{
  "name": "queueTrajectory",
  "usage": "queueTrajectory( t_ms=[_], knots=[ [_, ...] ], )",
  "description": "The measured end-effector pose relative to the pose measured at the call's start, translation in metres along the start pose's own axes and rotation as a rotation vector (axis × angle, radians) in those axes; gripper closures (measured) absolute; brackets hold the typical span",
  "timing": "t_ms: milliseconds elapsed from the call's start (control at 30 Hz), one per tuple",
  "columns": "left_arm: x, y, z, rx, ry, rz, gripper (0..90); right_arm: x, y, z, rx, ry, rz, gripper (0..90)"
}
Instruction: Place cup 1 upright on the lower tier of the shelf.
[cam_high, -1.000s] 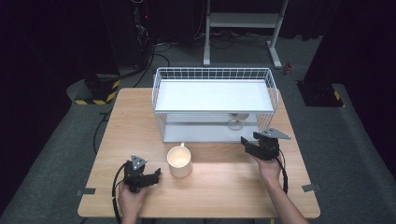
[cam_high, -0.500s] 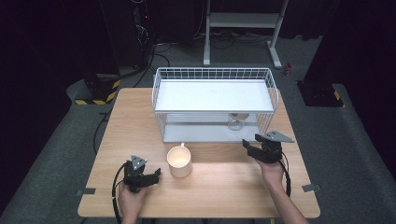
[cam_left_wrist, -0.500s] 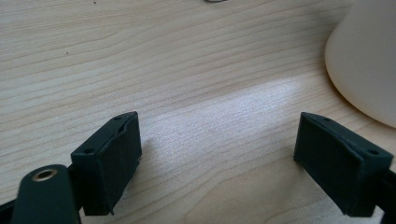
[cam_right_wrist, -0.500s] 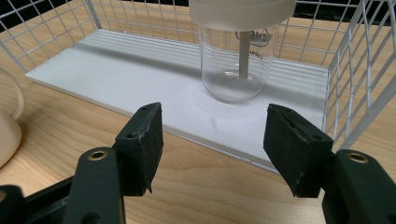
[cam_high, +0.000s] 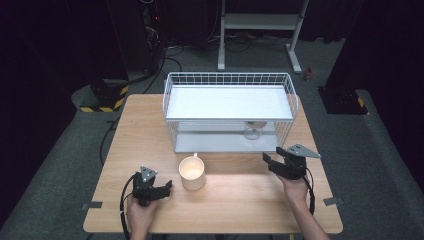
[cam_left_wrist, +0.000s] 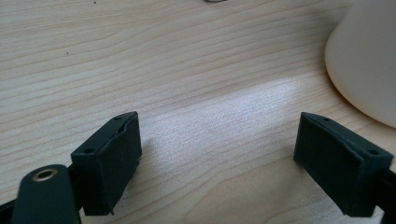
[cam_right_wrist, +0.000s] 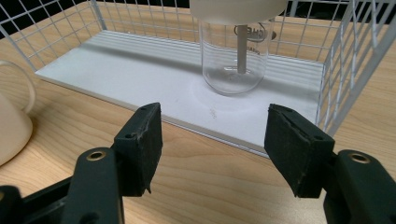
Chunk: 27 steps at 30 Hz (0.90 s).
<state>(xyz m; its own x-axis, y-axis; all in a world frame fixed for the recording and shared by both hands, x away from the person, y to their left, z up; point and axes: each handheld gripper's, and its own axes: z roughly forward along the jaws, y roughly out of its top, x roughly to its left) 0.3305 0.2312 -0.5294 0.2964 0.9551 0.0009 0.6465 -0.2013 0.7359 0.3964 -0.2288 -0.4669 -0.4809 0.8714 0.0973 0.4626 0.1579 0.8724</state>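
While both hands rest low on the wooden worktop (cam_high: 235, 200), the right gripper (cam_right_wrist: 212, 135) faces the open front of the white wire rack (cam_high: 230, 112), its fingers (cam_right_wrist: 140, 140) spread apart with nothing between them. Beyond them, a clear glass beaker (cam_right_wrist: 233, 60) stands upright on the rack's lower white shelf (cam_right_wrist: 140, 70), near its right end, apart from the gripper. Near the worktop's front left, the left gripper (cam_left_wrist: 219, 158) lies with its fingers (cam_left_wrist: 109, 158) wide open over bare wood. Just to its right, a cream mug (cam_high: 192, 172) stands in front of the rack.
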Motion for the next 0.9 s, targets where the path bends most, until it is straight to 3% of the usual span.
queueTrajectory(
  t_ms=[900],
  knots=[
    [0.0,0.0,0.0,-0.001,0.001,0.0,15.3,-0.004,-0.02,-0.019,-0.012,0.007,0.035,36.0]
  ],
)
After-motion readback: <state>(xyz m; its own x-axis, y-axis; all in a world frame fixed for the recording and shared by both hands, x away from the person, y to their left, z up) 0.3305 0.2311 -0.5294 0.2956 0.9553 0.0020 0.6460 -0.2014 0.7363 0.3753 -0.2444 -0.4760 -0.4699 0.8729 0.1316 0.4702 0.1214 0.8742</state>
